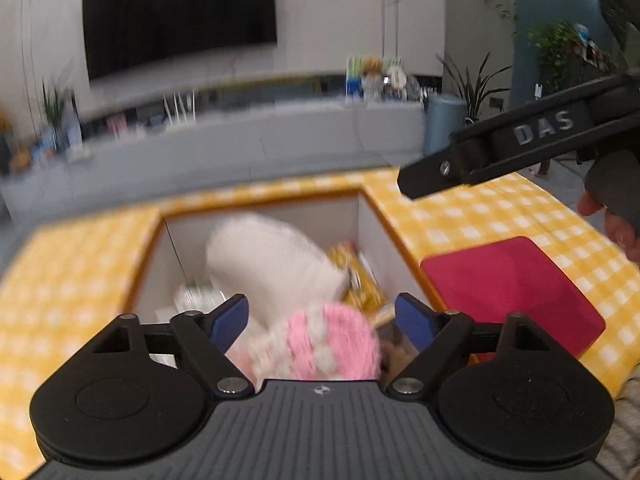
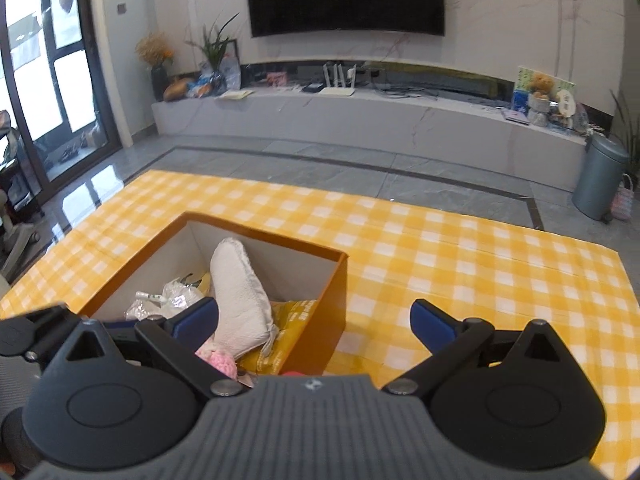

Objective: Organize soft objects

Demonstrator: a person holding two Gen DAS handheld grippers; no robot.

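An orange-rimmed box (image 1: 154,236) with white inner walls sits on the yellow checked table; it also shows in the right wrist view (image 2: 336,300). Inside lie a white plush item (image 1: 272,260), (image 2: 238,292), a yellow bag (image 1: 360,280), (image 2: 288,332) and clear plastic wrap (image 2: 176,296). A pink and white knitted item (image 1: 320,340), (image 2: 220,360) lies between and below my left gripper's (image 1: 320,318) open blue fingers, blurred. My right gripper (image 2: 314,320) is open and empty above the box's right edge; it appears at the left wrist view's upper right (image 1: 500,152).
A red flat lid or pad (image 1: 516,292) lies on the table right of the box. The yellow checked cloth (image 2: 460,260) covers the table. Beyond are a grey floor, a TV bench and a grey bin (image 2: 600,176).
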